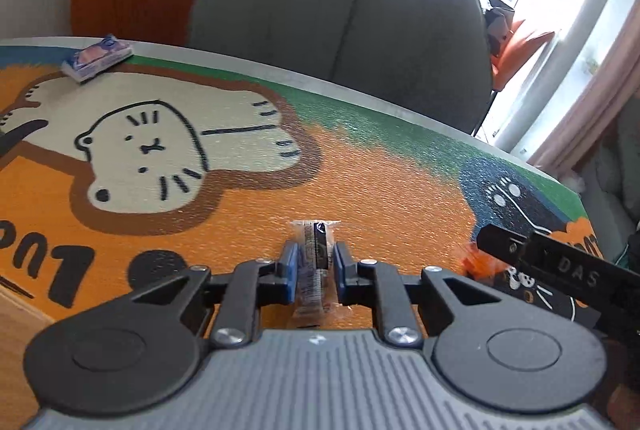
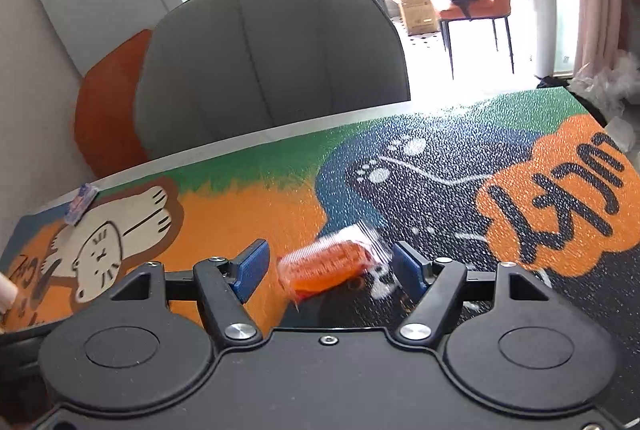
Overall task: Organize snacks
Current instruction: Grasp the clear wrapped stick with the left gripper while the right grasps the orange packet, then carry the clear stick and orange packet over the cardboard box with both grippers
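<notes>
The left gripper (image 1: 316, 262) was squeezed shut on a clear-wrapped dark snack (image 1: 315, 250). The right gripper (image 2: 329, 266) was open wide around a blurry orange snack (image 2: 326, 264), maybe not touching it. Far ahead lay a blue snack (image 1: 97, 57). Next, the right gripper needed to close gently.

A cartoon-printed mat (image 1: 360, 189) covers the table (image 1: 400, 111); blue-white packet (image 1: 97, 57) lies on it.

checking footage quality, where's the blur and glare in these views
Right wrist: the orange packet is motion-smeared, the window behind the grey chair is blown out, and the mat shows glare. Left wrist: the clear packet is fairly sharp; the window is overexposed.
</notes>
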A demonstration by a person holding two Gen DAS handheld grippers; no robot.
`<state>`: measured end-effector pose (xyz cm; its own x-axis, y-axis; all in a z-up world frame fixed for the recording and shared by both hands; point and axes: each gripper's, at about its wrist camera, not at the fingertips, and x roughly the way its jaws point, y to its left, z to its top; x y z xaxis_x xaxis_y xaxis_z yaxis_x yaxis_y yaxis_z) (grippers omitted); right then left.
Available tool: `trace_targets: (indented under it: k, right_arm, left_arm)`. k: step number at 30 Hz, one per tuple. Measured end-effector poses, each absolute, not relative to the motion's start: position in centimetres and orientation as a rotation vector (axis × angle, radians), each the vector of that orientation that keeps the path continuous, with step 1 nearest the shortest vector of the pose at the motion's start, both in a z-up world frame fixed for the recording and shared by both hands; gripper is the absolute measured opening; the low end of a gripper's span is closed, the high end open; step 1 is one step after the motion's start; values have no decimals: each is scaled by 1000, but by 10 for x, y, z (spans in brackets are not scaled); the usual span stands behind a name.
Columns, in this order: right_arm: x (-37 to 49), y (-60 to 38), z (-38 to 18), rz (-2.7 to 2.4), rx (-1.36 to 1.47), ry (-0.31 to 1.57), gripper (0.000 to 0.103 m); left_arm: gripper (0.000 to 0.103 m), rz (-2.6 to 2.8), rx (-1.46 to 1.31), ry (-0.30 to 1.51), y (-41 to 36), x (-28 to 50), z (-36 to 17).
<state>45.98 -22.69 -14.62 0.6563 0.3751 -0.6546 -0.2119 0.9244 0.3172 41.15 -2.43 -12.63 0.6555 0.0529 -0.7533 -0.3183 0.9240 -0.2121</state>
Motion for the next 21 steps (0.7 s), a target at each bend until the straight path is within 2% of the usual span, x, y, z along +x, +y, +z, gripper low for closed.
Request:
trace_targets:
  k: [5, 8, 11, 12, 14, 15, 21]
  right_arm:
    - [466, -210, -150, 294, 166, 781, 72]
    - [465, -201, -150, 270, 104, 774, 68]
    - [463, -200, -149, 262, 77, 765, 51]
    - [462, -203, -148, 259, 78, 770, 39]
    - [458, -210, -147, 277, 101, 775, 34]
    - [454, -215, -146, 293, 115, 776, 26]
    - [431, -229, -146, 338, 133, 787, 22]
  left_arm:
    - [18, 227, -352, 831, -19, 409, -126]
    - [18, 229, -357, 833, -18, 410, -126]
    - [18, 228, -358, 833, -18, 409, -126]
    - [18, 229, -356, 833, -18, 408, -126]
    - [18, 225, -351, 835, -18, 406, -127]
    - [17, 223, -350, 836, -19, 405, -127]
    - [17, 199, -342, 840, -26, 394, -126]
